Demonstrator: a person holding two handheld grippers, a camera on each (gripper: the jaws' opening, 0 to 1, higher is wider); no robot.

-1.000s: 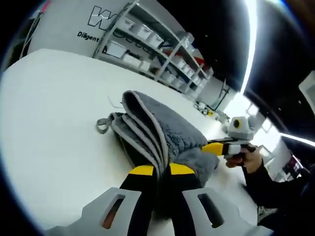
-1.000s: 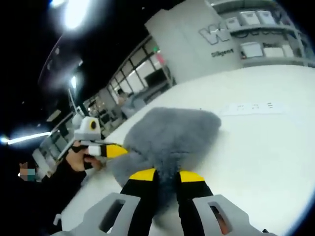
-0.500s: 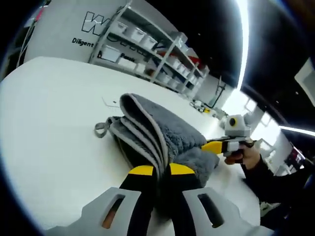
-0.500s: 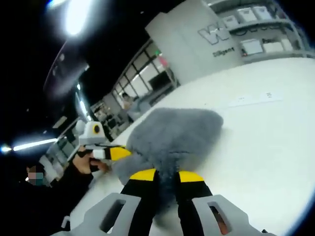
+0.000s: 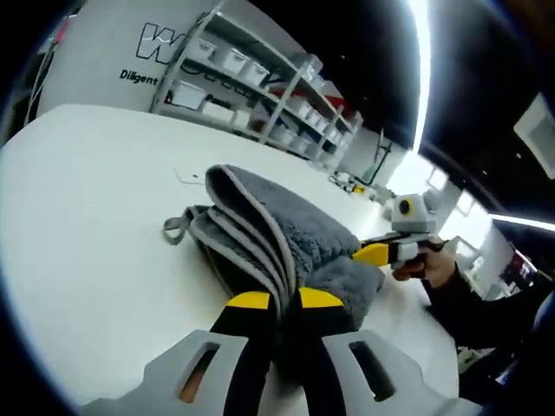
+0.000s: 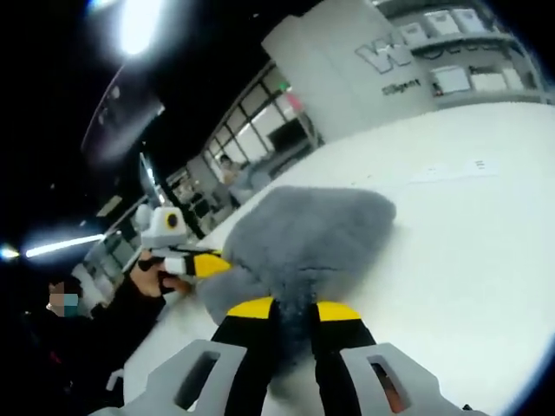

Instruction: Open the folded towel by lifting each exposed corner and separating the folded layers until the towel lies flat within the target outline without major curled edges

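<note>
A folded grey towel with pale piped edges lies on the white table, its stacked layers fanned toward the left gripper view's camera. My left gripper is shut on the near corner of those layers. From the right side of that view the right gripper comes in, its yellow tip at the towel's far corner. In the right gripper view the towel looks fluffy and rounded, and my right gripper is shut on its near edge. The left gripper shows at the towel's left side, held by a hand.
Shelving with white bins lines the far wall beyond the table. A small marking sits on the table past the towel. A loop tag sticks out of the towel's left side. The person's dark sleeve is at the right.
Both views have shifted slightly with the hands. The towel stays pinched at both corners, with its folds much as before.
</note>
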